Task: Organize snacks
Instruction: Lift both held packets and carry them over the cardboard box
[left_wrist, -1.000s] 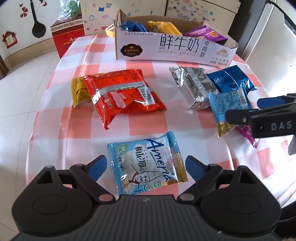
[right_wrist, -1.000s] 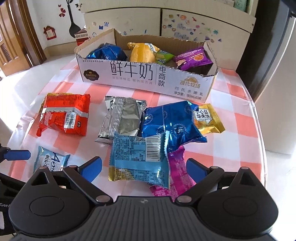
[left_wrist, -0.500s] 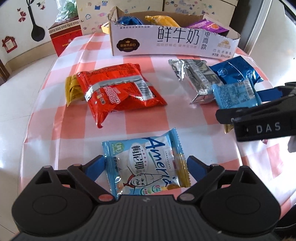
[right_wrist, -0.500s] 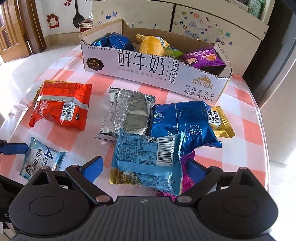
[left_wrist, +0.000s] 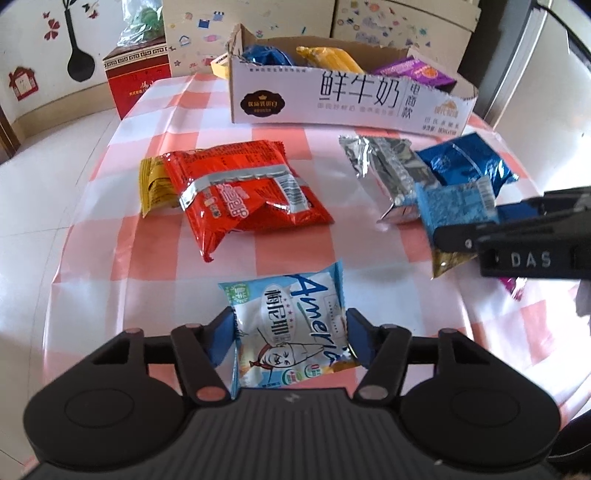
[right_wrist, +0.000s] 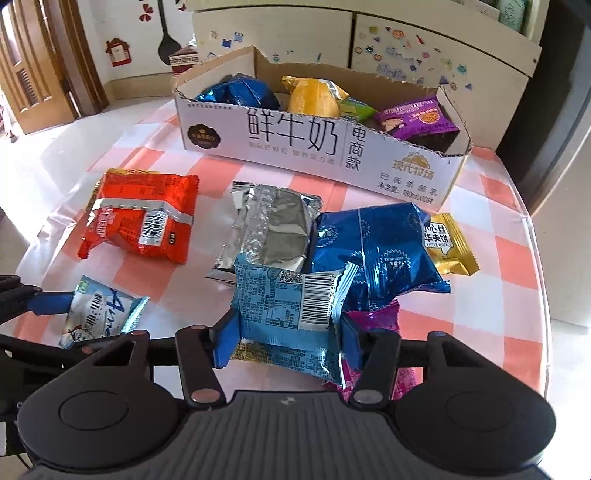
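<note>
1. Snacks lie scattered on the checked table (left_wrist: 258, 254) before the box (right_wrist: 310, 140).
2. The white pack (left_wrist: 291, 332), near the table's front edge, has just been closed on by the left gripper (left_wrist: 291, 336).
3. The pale-blue pack (right_wrist: 291, 314), atop the pile, has just been clamped by the right gripper (right_wrist: 288, 332); bare cloth is seen between the packs.

From where I sit, the table (left_wrist: 122, 236) wears a glossy cloth of pink and white checks, with pale floor tiles (left_wrist: 44, 155) beyond its left edge. On the floor at the far left I see a red box (left_wrist: 135, 83) with a gold border pattern, and a clear bag of something green (left_wrist: 142, 22) on top of it. The wall behind carries stickers: a black vase (left_wrist: 78, 55) holding red flowers, and a small red house (left_wrist: 23, 81). Far right of that stands a cream cabinet (right_wrist: 436, 48) dotted with small coloured stickers. In the right wrist view a wooden door (right_wrist: 33, 70) shows at far left.
</note>
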